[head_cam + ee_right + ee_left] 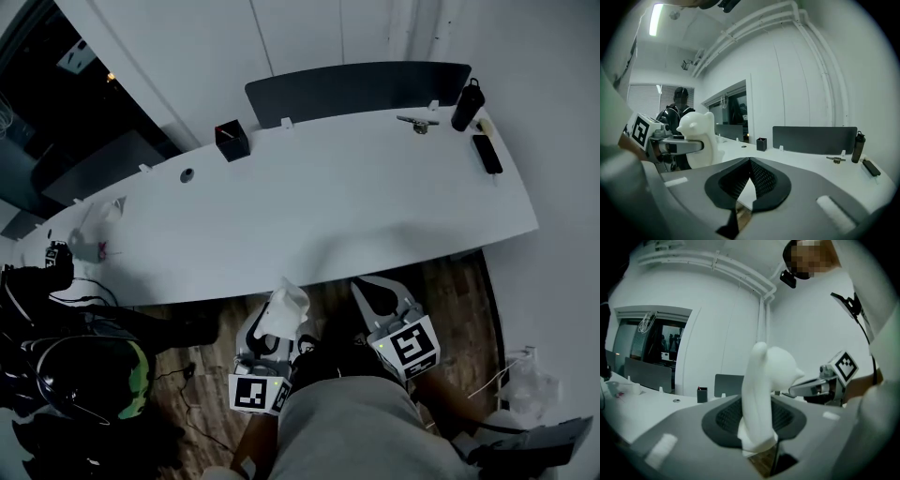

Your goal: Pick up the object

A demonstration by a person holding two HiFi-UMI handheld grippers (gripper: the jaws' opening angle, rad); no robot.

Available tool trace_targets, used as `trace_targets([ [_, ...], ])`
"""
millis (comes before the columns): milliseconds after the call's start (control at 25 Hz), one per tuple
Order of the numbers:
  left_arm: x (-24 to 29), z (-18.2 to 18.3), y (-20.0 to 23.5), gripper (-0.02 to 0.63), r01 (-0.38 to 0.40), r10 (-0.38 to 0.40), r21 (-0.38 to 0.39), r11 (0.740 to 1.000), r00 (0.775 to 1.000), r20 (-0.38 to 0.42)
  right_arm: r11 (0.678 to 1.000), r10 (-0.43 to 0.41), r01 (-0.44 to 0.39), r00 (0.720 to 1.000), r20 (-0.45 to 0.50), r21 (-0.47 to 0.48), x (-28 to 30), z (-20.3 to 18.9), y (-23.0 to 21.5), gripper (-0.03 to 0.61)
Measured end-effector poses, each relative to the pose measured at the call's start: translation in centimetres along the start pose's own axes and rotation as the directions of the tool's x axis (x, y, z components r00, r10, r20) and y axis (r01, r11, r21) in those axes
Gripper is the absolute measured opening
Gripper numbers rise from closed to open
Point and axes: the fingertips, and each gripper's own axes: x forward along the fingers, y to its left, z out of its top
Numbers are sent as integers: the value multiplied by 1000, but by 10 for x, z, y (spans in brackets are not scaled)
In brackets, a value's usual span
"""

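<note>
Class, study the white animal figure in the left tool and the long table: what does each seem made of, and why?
The white animal figure: probably moulded or printed plastic, matt; uniform white, smooth rounded forms, no shine. The table: likely laminated board, smooth satin white; flat, even top with a thin edge. Looks alone leave both open.

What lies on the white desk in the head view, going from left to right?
Crumpled clear plastic → round grommet → black box → metal tool → black bottle → flat black device.
</note>
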Motion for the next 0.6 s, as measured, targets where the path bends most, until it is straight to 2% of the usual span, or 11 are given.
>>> trace_targets([
  [320, -1, 14, 29, 141, 24, -24, -6, 1000, 999, 29, 1000, -14, 14, 999, 38, 11, 25, 26, 21, 2],
  [600, 7, 21, 37, 141, 41, -41, -7, 999, 998, 55, 1000, -12, 12, 998, 57, 1, 37, 37, 29, 2],
])
